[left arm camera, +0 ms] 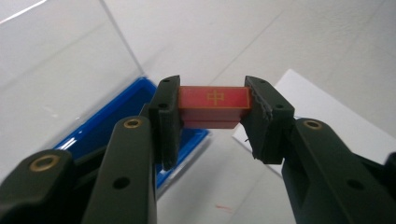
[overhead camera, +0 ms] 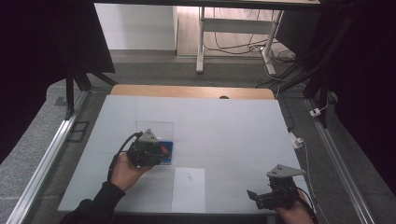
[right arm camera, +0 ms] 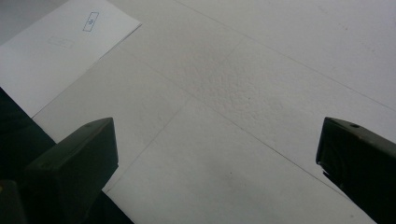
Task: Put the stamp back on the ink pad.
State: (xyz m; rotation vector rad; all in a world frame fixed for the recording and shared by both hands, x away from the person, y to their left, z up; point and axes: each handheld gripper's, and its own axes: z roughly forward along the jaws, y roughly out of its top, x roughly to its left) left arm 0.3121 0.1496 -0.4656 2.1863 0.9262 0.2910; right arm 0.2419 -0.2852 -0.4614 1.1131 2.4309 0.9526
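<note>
**A:** What has the left claw (left arm camera: 214, 122) got?

**B:** A small red block (left arm camera: 212, 106), clamped end to end between the black jaws. It is rectangular and matte, with a thin gold edge line and a gold cross-like mark on its upper face. One jaw's inner face is ribbed where it meets the block. The block hangs clear of the tabletop (left arm camera: 289, 42).

**A:** And just behind it?

**B:** A glossy blue tray (left arm camera: 116, 116), shallow, with a raised rim. A clear sheet (left arm camera: 60, 65), a transparent lid or wall, stands up from its far edge. What lies inside the tray cannot be made out from here. In the high view the left claw (overhead camera: 164, 150) sits over the tray (overhead camera: 169, 161), the block (overhead camera: 164, 150) a red speck at its tip.

**A:** Farther out?

**B:** A plain white paper (left arm camera: 327, 116), flat, lying just beside the tray. From above the paper (overhead camera: 188, 189) carries a small blue printed mark near its top.

**A:** The other hand?

**B:** The right claw (overhead camera: 254, 196) rests near the front right corner, well apart from the tray. Its jaws stand wide with nothing between them. In its own view the right claw (right arm camera: 217, 158) looks across a pale, finely pebbled tabletop (right arm camera: 261, 84) crossed by faint seams, the paper (right arm camera: 60, 51) at the far corner.
</note>
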